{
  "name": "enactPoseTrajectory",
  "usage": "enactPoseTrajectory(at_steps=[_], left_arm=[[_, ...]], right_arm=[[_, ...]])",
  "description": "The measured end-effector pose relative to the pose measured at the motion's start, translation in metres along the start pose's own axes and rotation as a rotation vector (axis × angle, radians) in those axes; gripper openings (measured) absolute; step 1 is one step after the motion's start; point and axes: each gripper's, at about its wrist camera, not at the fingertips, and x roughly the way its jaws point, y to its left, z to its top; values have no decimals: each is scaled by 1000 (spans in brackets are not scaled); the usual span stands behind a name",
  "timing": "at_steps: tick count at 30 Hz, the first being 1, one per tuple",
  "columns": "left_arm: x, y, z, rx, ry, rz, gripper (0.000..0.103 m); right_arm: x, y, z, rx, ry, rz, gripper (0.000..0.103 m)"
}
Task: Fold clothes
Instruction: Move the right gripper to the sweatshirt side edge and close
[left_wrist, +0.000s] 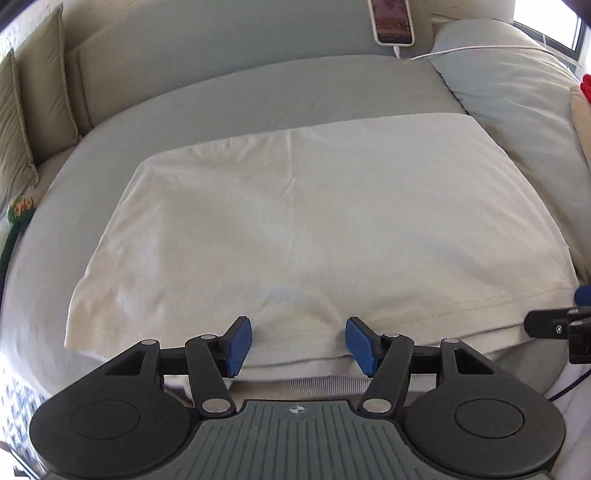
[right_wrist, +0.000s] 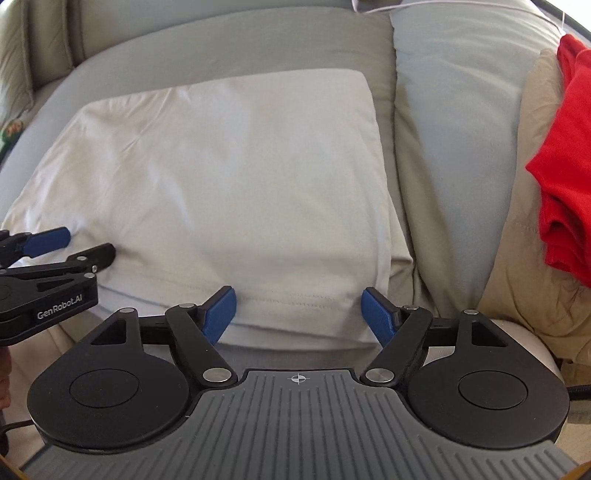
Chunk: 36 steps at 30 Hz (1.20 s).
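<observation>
Sofa cushion (left_wrist: 229, 92) carries our cream T-shirt (left_wrist: 314, 206), folded flat with its stitched hem nearest us; red garment (right_wrist: 561, 155) waits at right; left gripper (left_wrist: 299, 345) and right gripper (right_wrist: 298, 314) hover parted over that hem, holding nothing; pinch only the top layer and we drag the fold askew.
</observation>
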Motion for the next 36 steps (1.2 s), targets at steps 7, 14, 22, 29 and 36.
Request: enactPoseTrajectory(at_steps=[7,14,22,29,36], left_arm=[[-30,9,-2,-61,-47,-16,67],[-29,0,2,-47,-60,-22,73],[-18,-7,8,-48,-41,-10,74],[-3,-16,14,-8,-37,0,74],[12,-13,9,-19,3,-55,75]], right_arm=[[-46,-38,-9,183,-71,152,78],[-50,-70,1,368,-157,217,78],[-31,-92,13,443,-155,248,83],[7,-89,25,391,-41,169,73],[29,-81,21,293,-85,149,61]])
